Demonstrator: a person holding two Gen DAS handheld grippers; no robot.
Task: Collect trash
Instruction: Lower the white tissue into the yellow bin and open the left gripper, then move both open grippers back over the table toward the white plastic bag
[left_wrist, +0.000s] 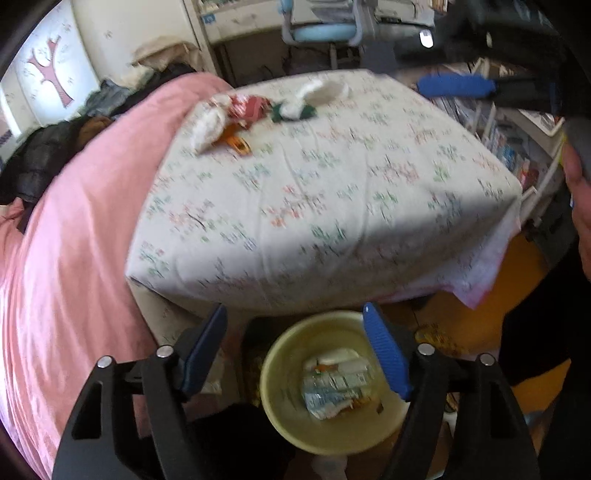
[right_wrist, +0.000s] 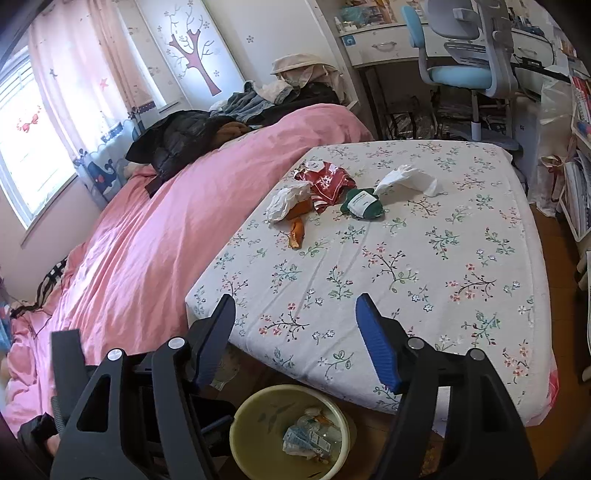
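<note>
Both jaws spread and empty: I hold left gripper (left_wrist: 295, 347) over the bin (left_wrist: 280, 417) to drop scraps, right gripper (right_wrist: 295, 332) aimed at trash (right_wrist: 325, 188) on the sheet (right_wrist: 424, 266), wrappers (left_wrist: 336, 384) binned.

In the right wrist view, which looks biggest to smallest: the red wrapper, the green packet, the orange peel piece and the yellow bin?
1. Yellow bin, though it is nearest the camera, so that may exaggerate it.
2. Red wrapper.
3. Green packet.
4. Orange peel piece, partly hidden under a tissue, so unsure.
</note>
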